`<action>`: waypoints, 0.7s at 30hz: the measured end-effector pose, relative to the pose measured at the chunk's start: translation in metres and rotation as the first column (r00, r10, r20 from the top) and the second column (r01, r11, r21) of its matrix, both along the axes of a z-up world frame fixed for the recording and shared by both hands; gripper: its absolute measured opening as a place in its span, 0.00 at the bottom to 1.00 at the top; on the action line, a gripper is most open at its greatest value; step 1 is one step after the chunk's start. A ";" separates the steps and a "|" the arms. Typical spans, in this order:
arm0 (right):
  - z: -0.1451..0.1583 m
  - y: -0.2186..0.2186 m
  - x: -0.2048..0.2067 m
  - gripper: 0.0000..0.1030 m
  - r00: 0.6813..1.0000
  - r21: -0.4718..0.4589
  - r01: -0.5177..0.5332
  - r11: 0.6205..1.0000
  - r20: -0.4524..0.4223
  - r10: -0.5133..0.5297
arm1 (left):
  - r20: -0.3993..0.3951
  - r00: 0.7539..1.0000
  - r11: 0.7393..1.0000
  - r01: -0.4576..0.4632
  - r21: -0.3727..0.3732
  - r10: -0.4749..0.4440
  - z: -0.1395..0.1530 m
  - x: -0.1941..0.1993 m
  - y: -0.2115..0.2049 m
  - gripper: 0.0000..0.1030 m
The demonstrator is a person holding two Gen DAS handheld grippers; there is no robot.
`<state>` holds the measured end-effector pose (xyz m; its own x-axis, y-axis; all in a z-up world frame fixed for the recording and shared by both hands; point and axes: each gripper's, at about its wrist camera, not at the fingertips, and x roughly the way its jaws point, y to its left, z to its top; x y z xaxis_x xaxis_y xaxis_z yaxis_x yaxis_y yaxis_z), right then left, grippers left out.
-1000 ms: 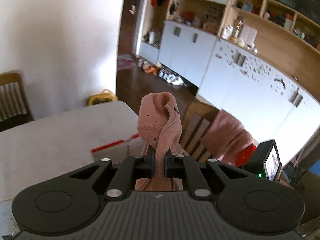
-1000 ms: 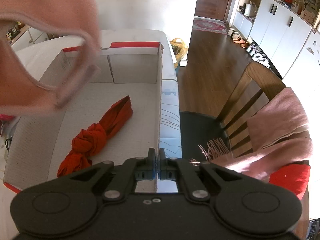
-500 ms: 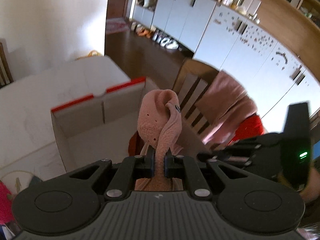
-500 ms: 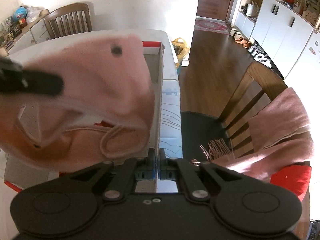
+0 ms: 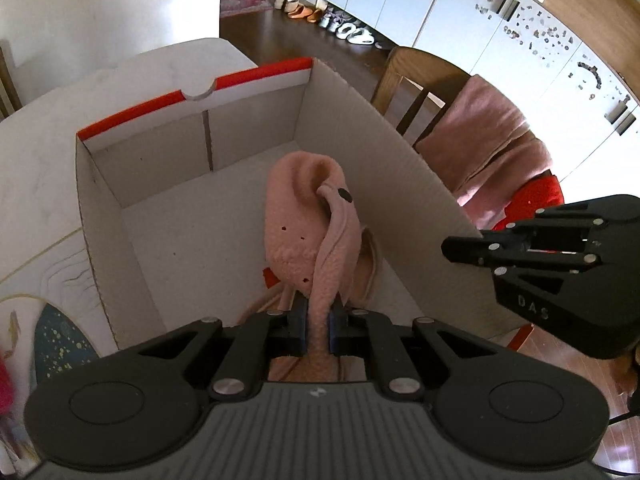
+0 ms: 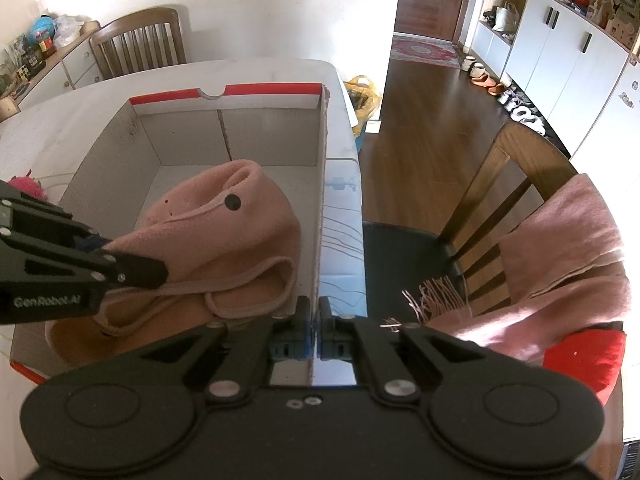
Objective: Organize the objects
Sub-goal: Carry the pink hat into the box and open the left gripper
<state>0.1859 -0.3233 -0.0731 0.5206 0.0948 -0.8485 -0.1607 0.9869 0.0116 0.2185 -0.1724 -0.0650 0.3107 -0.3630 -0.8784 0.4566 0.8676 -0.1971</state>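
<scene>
My left gripper (image 5: 318, 320) is shut on a pink fleece hat (image 5: 308, 220) with a strap and a dark snap. It holds the hat inside the open white cardboard box (image 5: 160, 148) with a red rim. In the right wrist view the hat (image 6: 224, 240) fills the box's near half, with the left gripper (image 6: 156, 272) reaching in from the left. Only a sliver of red cloth (image 5: 269, 278) shows beneath it. My right gripper (image 6: 316, 316) is shut with nothing in it, over the near end of the box's right wall (image 6: 320, 184). It also shows at the right of the left wrist view (image 5: 450, 246).
The box stands on a white table (image 6: 60, 112). A wooden chair (image 6: 500, 184) at the table's right side carries a pink fringed scarf (image 6: 560, 248) and a red cushion (image 6: 580, 356). A pink pompom (image 6: 24, 186) lies left of the box. Another chair (image 6: 140, 40) stands behind.
My left gripper came down with the pink hat into the box and tipped further downward. The hat now covers the red cloth. The right gripper stayed put.
</scene>
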 end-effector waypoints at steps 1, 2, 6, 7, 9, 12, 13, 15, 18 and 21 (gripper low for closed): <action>0.000 0.000 0.000 0.02 1.000 0.001 -0.001 1.000 0.000 0.001 | -0.003 1.000 1.000 0.000 0.002 0.000 -0.002 0.000 -0.001 0.09; 0.000 0.000 0.000 0.02 1.000 0.002 -0.001 1.000 0.000 0.001 | -0.005 1.000 1.000 -0.002 0.005 0.002 -0.004 0.001 -0.002 0.10; 0.000 -0.001 0.000 0.02 1.000 0.006 -0.005 1.000 0.000 0.005 | -0.006 1.000 1.000 -0.010 0.019 0.010 -0.008 0.000 -0.001 0.24; 0.000 -0.001 0.000 0.02 1.000 0.007 -0.006 1.000 0.000 0.006 | -0.003 1.000 1.000 -0.013 0.022 0.013 -0.008 -0.001 -0.001 0.33; 0.000 -0.002 0.000 0.02 1.000 0.009 -0.008 1.000 0.000 0.008 | 0.011 1.000 0.999 -0.022 0.023 0.022 -0.007 -0.003 0.001 0.56; -0.001 -0.004 0.000 0.02 1.000 0.013 -0.011 1.000 -0.001 0.011 | 0.039 0.998 0.999 -0.044 0.017 0.043 -0.002 -0.006 0.006 0.66; -0.001 -0.003 0.000 0.02 1.000 0.014 -0.013 1.000 0.000 0.013 | 0.040 0.998 0.999 -0.048 0.012 0.047 -0.001 -0.006 0.008 0.66; -0.001 -0.003 0.000 0.02 1.000 0.016 -0.016 1.000 0.000 0.016 | 0.047 0.997 0.998 -0.061 0.006 0.060 0.002 -0.008 0.009 0.66; -0.001 -0.004 0.000 0.02 1.000 0.017 -0.021 1.000 0.001 0.021 | 0.057 0.996 0.998 -0.071 -0.003 0.071 0.009 -0.013 0.015 0.66; -0.001 -0.005 0.000 0.03 1.000 0.016 -0.029 0.999 0.003 0.029 | 0.075 0.994 0.997 -0.076 -0.011 0.077 0.018 -0.020 0.020 0.66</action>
<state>0.1858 -0.3279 -0.0742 0.5198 0.1230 -0.8454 -0.1889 0.9816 0.0267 0.1986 -0.1527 -0.0469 0.4031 -0.3429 -0.8485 0.4025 0.8991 -0.1721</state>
